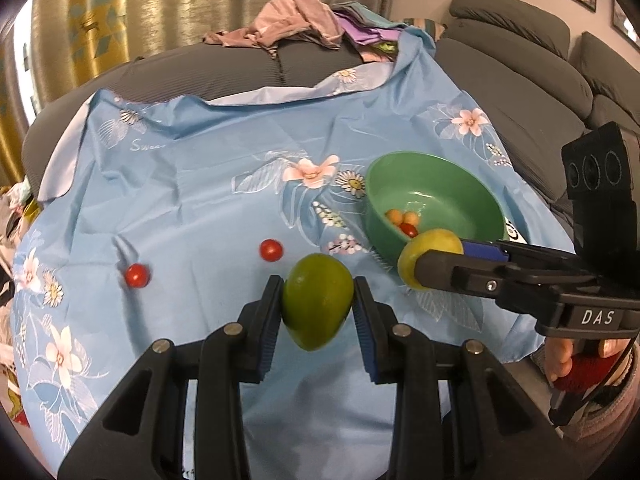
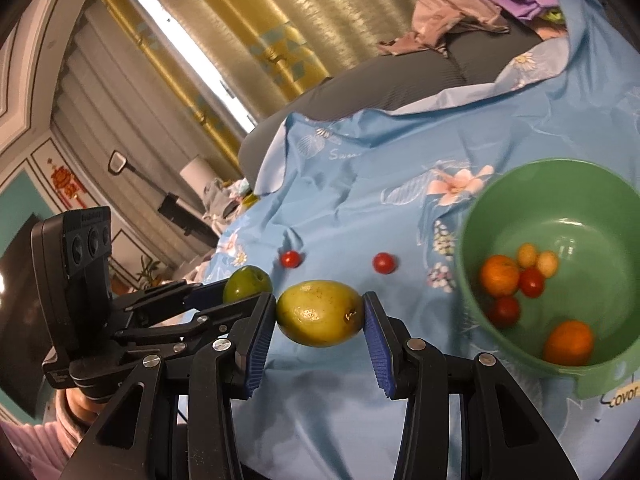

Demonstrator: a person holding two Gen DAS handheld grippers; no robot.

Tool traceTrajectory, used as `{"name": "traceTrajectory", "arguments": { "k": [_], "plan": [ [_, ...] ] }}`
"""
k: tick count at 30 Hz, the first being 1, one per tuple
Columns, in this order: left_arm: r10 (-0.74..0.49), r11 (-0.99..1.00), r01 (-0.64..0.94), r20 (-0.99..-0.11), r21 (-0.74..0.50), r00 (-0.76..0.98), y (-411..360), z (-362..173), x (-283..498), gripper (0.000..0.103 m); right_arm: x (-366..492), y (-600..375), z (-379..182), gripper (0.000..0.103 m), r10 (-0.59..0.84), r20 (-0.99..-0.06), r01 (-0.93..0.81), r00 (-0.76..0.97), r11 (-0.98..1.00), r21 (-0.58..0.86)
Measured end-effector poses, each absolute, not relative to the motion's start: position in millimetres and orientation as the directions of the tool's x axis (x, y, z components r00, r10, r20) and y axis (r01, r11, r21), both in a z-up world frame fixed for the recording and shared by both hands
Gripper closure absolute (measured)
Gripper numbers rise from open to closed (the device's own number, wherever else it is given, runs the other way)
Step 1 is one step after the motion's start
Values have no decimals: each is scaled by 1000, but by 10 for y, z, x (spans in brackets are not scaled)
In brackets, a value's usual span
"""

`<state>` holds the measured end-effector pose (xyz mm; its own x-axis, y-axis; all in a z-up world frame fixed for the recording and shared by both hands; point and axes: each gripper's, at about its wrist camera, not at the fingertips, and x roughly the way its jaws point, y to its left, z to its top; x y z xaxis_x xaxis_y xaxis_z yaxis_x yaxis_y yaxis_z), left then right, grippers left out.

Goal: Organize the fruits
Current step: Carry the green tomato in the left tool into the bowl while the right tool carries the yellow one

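Observation:
My left gripper is shut on a green fruit, held above the blue flowered cloth. My right gripper is shut on a yellow-green fruit, held beside the green bowl. In the left wrist view the right gripper holds that yellow fruit at the bowl's near rim. The bowl holds two oranges, red tomatoes and small yellow fruits. Two red tomatoes lie on the cloth left of the bowl.
The cloth covers a grey sofa. A heap of clothes lies at the far edge. Curtains hang behind. The left gripper with its green fruit shows at the left of the right wrist view.

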<state>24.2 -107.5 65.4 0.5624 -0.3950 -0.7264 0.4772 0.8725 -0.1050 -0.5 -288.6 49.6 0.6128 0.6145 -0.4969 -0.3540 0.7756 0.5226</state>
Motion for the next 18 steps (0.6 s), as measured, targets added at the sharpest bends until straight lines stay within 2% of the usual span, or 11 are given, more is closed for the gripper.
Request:
{"name": "traceTrajectory", "arguments": {
  "k": [4, 9, 15, 16, 18],
  "plan": [
    [-418, 853, 513, -721, -101, 553, -1245, 690, 282, 72, -1, -3054, 478, 57, 596, -492, -324, 634, 783, 531],
    [-442, 826, 557, -714, -87, 543, -1490, 671, 404, 69, 21, -3223, 452, 57, 571, -494, -291, 656, 795, 532],
    [-457, 845, 498, -750, -196, 479, -1312, 285, 752, 69, 87, -3399, 307, 57, 554, -504, -247, 663, 797, 552],
    [-445, 853, 481, -764, -203, 467, -1275, 195, 810, 68, 102, -3412, 286, 57, 555, -505, -246, 661, 796, 553],
    [-424, 865, 459, -784, -203, 453, -1242, 66, 917, 56, 158, -3422, 245, 57, 554, -509, -238, 659, 796, 557]
  ]
}}
